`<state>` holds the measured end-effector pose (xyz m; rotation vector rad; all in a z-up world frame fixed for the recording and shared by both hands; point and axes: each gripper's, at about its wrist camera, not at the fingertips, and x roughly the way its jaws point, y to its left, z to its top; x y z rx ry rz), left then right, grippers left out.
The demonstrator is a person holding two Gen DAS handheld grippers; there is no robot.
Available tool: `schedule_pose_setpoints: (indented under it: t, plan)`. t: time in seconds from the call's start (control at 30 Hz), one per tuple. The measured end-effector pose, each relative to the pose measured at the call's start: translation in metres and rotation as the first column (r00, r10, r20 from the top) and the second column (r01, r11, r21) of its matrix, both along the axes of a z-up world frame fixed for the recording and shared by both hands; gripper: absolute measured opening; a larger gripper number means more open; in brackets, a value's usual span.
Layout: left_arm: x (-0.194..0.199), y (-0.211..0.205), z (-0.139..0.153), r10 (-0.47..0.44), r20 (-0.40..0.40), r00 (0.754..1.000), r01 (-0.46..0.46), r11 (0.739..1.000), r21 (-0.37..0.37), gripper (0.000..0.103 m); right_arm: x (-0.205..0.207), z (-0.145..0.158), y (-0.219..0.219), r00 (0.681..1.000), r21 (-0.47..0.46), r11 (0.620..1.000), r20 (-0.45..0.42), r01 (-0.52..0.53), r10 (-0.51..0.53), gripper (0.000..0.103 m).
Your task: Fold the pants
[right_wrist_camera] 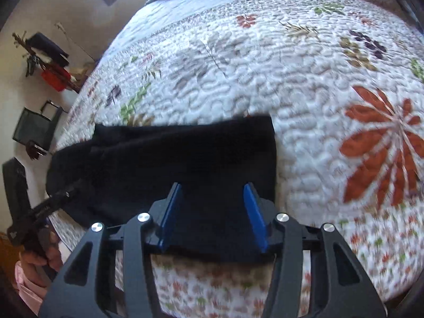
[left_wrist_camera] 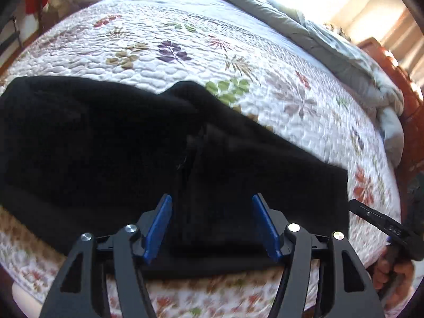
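Nearest in the left wrist view, the left gripper (left_wrist_camera: 212, 198) hangs over the pants (left_wrist_camera: 106, 143) with its blue pads (left_wrist_camera: 159, 225) spread apart; nothing is pinched between them, and the black cloth lies flat below. In the right wrist view the right gripper (right_wrist_camera: 213, 188) hangs likewise over the pants (right_wrist_camera: 185, 153), jaws parted, pads (right_wrist_camera: 254, 217) clear of the cloth, nothing gripped.

The pants lie on the quilt (left_wrist_camera: 185, 26) close to its near edge, spread sideways along that edge, with the quilt's printed border (left_wrist_camera: 185, 296) hanging down just below them. From the left view the pants show a fold line (left_wrist_camera: 185, 159) running away from the gripper, and a straight end (left_wrist_camera: 344, 185) toward the right. The right gripper (left_wrist_camera: 381, 225) shows just beside that end, with a hand (left_wrist_camera: 392, 273) on its grip. From the right view the left gripper (right_wrist_camera: 45, 206) reaches in at the pants' left side, a hand (right_wrist_camera: 39, 254) under it.

Beyond the pants the quilt (right_wrist_camera: 265, 66), white with leaf prints, stretches bare. At its far side lies a grey blanket (left_wrist_camera: 251, 0), bunched along the edge. Past the quilt's left side, in the right view, stand a black chair (right_wrist_camera: 34, 129) and a red bag (right_wrist_camera: 54, 78) by the wall.
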<state>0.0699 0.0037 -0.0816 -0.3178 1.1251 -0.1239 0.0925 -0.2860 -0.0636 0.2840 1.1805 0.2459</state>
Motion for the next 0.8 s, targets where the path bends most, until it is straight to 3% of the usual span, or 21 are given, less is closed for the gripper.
schedule_pose_setpoints:
  t: [0.17, 0.2, 0.27, 0.37, 0.47, 0.57, 0.7, 0.8]
  plan:
    - [-0.012, -0.002, -0.031, -0.009, -0.058, 0.998, 0.011, 0.999, 0.049, 0.063, -0.023, -0.028, 0.009, 0.999, -0.03, 1.0, -0.041, 0.003, -0.005, 0.047]
    - [-0.013, -0.003, -0.033, -0.019, -0.032, 0.999, 0.021, 0.998, 0.067, 0.064, -0.022, -0.032, 0.011, 0.999, -0.038, 0.999, -0.041, 0.002, -0.004, 0.047]
    - [-0.014, -0.006, -0.027, -0.04, -0.025, 0.999, 0.042, 0.995, 0.091, 0.063, -0.02, -0.031, 0.013, 0.999, -0.055, 0.998, -0.041, -0.005, 0.003, 0.047]
    - [-0.017, 0.005, -0.014, -0.026, -0.022, 0.999, 0.027, 0.998, 0.055, 0.063, -0.024, -0.015, 0.011, 1.0, -0.032, 0.999, -0.007, 0.001, -0.001, 0.048]
    - [-0.029, 0.037, 0.005, 0.017, 0.007, 1.0, -0.017, 1.0, 0.026, 0.067, -0.035, -0.001, 0.009, 1.0, -0.018, 1.0, 0.027, 0.0, 0.0, 0.05]
    - [-0.042, 0.096, 0.016, 0.14, 0.02, 0.99, -0.14, 0.99, 0.02, 0.069, -0.046, 0.004, 0.01, 0.999, -0.029, 1.0, 0.039, -0.004, 0.005, 0.053]
    - [-0.056, 0.191, 0.006, 0.349, -0.043, 0.936, -0.349, 0.937, 0.017, 0.068, -0.051, 0.005, 0.016, 0.999, 0.0, 1.0, 0.05, -0.014, 0.014, 0.053]
    - [-0.064, 0.241, -0.008, 0.438, -0.092, 0.894, -0.444, 0.894, -0.06, 0.068, -0.048, 0.006, 0.031, 0.998, -0.011, 0.999, 0.051, -0.04, 0.041, 0.053]
